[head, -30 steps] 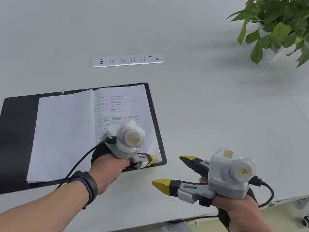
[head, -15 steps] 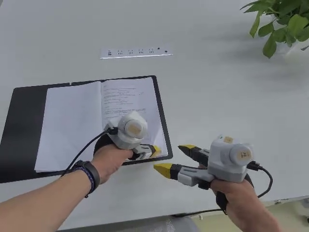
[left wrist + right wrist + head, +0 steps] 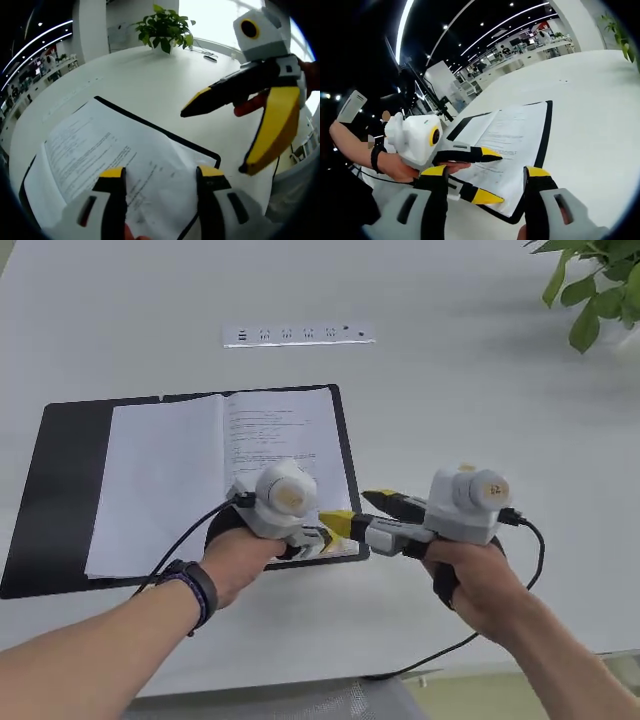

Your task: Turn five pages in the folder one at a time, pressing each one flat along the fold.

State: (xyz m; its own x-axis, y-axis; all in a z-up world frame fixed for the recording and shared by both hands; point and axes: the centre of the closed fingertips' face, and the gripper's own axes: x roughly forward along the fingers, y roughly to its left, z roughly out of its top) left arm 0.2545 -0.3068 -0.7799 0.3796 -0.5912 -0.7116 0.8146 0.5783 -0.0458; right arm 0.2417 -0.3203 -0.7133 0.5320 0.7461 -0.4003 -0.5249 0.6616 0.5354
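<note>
Moved: your right hand-held gripper point(image 3: 352, 510) has closed in on the folder point(image 3: 60, 490) corner, jaws wide.
Left: your left hand-held gripper point(image 3: 312, 540) over the right page point(image 3: 285, 430), jaws apart, empty.
Folder: open on the worktop point(image 3: 480, 390).
Handling: light, floppy sheet (creases easily); pinch its lower outer corner.

So it's a plain white table point(image 3: 480, 390) with a black folder point(image 3: 55, 500) lying open and flat on the near left side, white pages point(image 3: 160, 490) facing up. Further back, a bit beyond the folder's far edge, there's a white power strip point(image 3: 298, 335) lying flat. A leafy green plant point(image 3: 600, 280) sits off at the far right corner, well apart from both.
</note>
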